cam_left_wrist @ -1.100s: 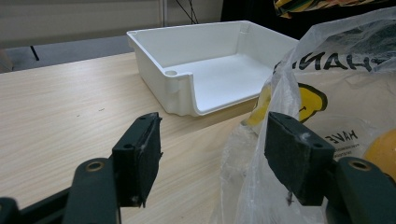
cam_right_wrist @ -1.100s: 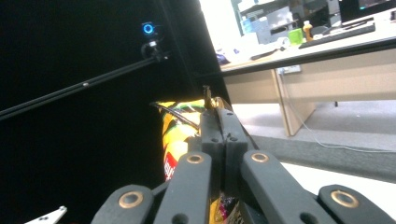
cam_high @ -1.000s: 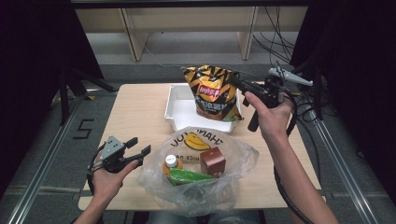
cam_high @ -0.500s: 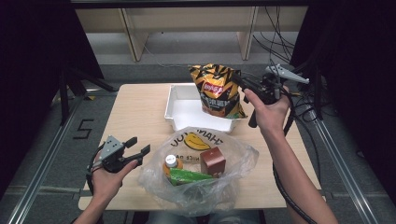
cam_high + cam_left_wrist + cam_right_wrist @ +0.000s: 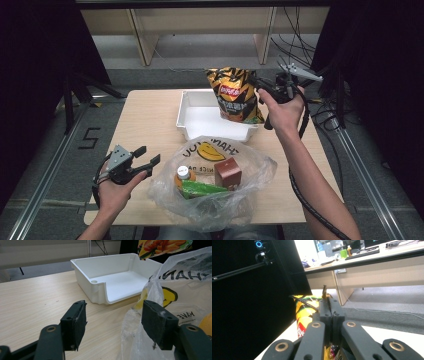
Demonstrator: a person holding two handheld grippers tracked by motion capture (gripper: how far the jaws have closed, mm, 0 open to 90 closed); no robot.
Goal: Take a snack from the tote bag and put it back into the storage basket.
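High view: upper right, the right claw point(image 5: 260, 90) pinches the chip bag point(image 5: 234, 95) above the white bin point(image 5: 200, 117); dropping it remains. Left gripper view: the left claw point(image 5: 113, 320) gapes wide beside the plastic bag point(image 5: 175, 292). Right gripper view: jaws clamp the bag's edge.

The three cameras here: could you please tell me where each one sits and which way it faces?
High view: above the person's side, looking forward and down on the wooden table; both forearms show.
Left gripper view: rides the left gripper, open jaws facing the white plastic tray.
Right gripper view: rides the right gripper, jaws shut on the yellow-black crisp bag.
Shared: high and left views both show the tray.
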